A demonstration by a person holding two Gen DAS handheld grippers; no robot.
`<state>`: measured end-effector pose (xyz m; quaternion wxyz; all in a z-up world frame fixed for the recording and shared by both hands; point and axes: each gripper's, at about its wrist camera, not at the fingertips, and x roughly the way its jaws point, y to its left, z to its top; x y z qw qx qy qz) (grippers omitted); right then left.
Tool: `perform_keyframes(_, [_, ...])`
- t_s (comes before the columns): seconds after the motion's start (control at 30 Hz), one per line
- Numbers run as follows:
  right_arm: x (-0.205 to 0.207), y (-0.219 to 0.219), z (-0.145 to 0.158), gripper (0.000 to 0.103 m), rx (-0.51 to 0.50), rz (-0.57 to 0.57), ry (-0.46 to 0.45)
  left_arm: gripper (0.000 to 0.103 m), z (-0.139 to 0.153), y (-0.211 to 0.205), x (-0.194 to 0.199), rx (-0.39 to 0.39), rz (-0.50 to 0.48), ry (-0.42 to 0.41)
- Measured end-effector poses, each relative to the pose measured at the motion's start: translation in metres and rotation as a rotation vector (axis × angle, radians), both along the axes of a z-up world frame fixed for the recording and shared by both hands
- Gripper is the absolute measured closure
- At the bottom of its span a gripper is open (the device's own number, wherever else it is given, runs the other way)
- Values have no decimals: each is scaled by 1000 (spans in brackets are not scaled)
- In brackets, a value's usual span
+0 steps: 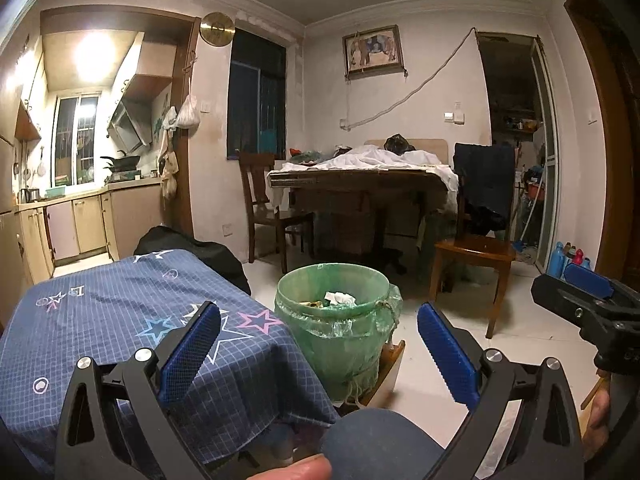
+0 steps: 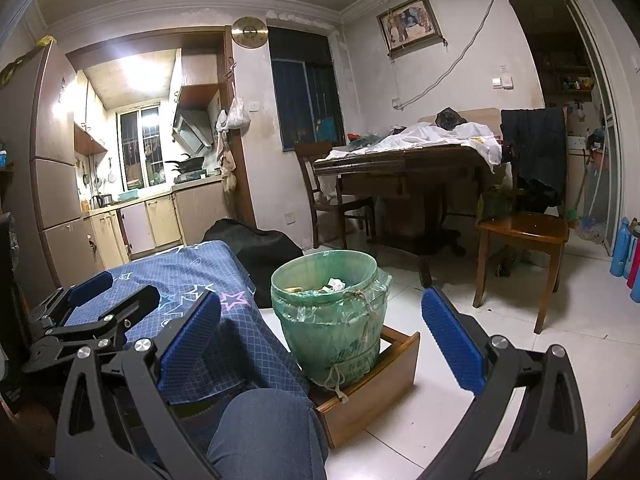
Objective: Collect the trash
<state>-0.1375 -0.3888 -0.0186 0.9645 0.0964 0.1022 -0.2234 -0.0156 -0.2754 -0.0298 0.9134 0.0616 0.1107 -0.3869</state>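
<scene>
Both grippers are hanging in the air above the person's lap, pointing toward the green bin (image 1: 334,320). The left gripper (image 1: 318,354) is standing wide, its blue pads spread far apart with nothing between them. The right gripper (image 2: 320,344) is standing just as wide and is also holding nothing. In the left wrist view the right gripper is showing at the right edge; in the right wrist view the left one is showing at the left edge, over the cloth.

The bin is sitting inside a shallow wooden tray (image 2: 384,384) on the white floor, just beside the right edge of a low table covered by a blue cloth (image 1: 120,320) with stars. A green bag is lining the bin, folding over its rim and being tied round with string. Trash (image 1: 340,299) is lying inside the bin: a crumpled white piece near the top and some small yellowish bits beside it.

A knee (image 2: 264,432) in blue trousers is showing at the bottom, near the tray's front corner. Behind the bin a wooden chair (image 2: 520,236) is standing beside a dining table (image 2: 400,168) heaped with white fabric.
</scene>
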Motion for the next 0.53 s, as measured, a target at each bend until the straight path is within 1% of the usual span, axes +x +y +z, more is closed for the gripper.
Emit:
perform_keyframes(0.2, [1, 4, -4, 6, 2, -1, -3, 5, -3, -2, 1, 4, -1, 13])
perform_keyframes(0.33, [0, 2, -4, 6, 11, -16, -10, 5, -8, -8, 9, 26, -5, 55])
perform_keyframes(0.53, [-3, 4, -3, 6, 21, -32, -16, 5, -11, -11, 12, 37, 12, 59])
